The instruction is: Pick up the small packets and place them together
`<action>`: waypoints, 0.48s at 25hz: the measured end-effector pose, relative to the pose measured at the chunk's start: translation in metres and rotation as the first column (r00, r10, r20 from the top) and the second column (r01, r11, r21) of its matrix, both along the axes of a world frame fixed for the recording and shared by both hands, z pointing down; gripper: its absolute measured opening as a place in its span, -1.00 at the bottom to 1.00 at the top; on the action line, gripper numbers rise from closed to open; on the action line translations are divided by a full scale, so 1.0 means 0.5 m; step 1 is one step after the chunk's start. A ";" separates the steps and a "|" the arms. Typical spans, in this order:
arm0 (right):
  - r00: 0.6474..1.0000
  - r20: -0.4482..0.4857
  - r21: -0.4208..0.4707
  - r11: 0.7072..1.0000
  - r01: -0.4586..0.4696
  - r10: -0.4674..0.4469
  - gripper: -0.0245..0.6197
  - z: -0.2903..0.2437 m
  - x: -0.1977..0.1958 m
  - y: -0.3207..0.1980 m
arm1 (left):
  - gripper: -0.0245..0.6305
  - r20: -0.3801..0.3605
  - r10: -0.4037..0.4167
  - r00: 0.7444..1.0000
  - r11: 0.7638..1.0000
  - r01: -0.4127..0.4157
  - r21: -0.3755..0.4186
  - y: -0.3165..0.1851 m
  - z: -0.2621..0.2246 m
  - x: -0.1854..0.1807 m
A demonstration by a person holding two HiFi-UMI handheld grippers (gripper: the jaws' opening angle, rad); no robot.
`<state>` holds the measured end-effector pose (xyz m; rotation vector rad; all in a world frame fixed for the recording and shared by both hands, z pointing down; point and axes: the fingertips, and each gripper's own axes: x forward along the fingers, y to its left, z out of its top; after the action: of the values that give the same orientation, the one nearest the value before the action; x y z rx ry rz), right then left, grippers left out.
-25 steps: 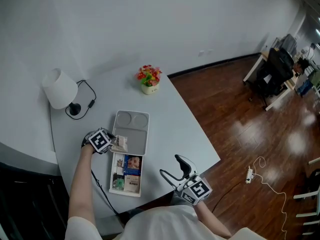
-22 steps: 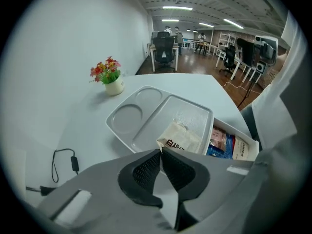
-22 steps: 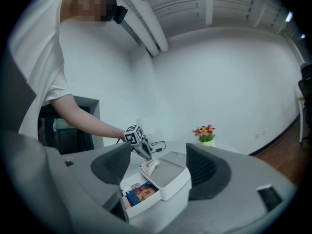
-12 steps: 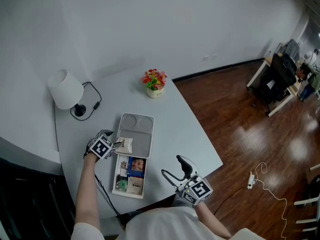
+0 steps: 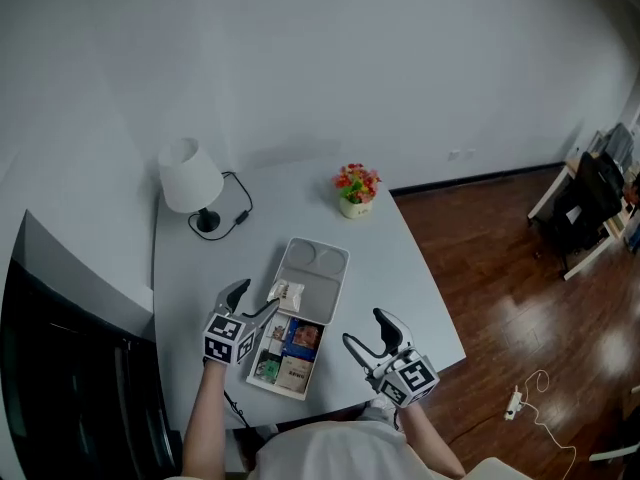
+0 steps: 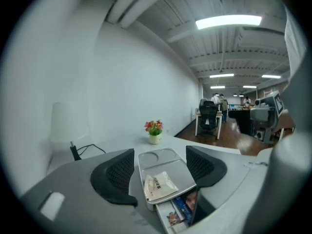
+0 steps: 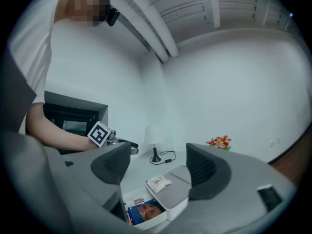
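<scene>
The left claw (image 5: pixel 254 301) stands released, and its jaws have just been opening. It hangs above the table (image 5: pixel 195 268) just off the left side of the grey tray (image 5: pixel 326 268). Its pads press on nothing. In the left gripper view the small white packet (image 6: pixel 158 185) shows in the gap between the jaws, but it lies beyond them on the tray. The right claw (image 5: pixel 371 335) is also wide apart and empty, and it hovers near the table's near edge, to the right of the white box (image 5: pixel 283 392).

The white packet lies flat on the tray's near left corner, right at the tray's near edge. It sits askew to the tray's sides. Its outline is close to square, so I cannot tell its long axis with any certainty. The tray's near end rests over the open box, which holds several coloured packets (image 5: pixel 301 339) and reaches toward the table's near edge.
</scene>
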<state>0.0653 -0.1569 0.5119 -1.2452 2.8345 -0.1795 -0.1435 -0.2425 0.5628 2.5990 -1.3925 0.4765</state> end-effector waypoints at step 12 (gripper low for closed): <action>0.987 0.058 0.007 0.989 0.149 -0.149 0.18 -0.020 -0.099 0.028 | -0.24 -0.102 -0.271 0.957 0.907 0.290 0.306 0.250 -0.128 -0.026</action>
<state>0.0158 -0.1427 0.5019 -1.0102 2.8761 -0.2128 -0.1566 -0.1174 0.4990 2.5495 -1.9251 0.1419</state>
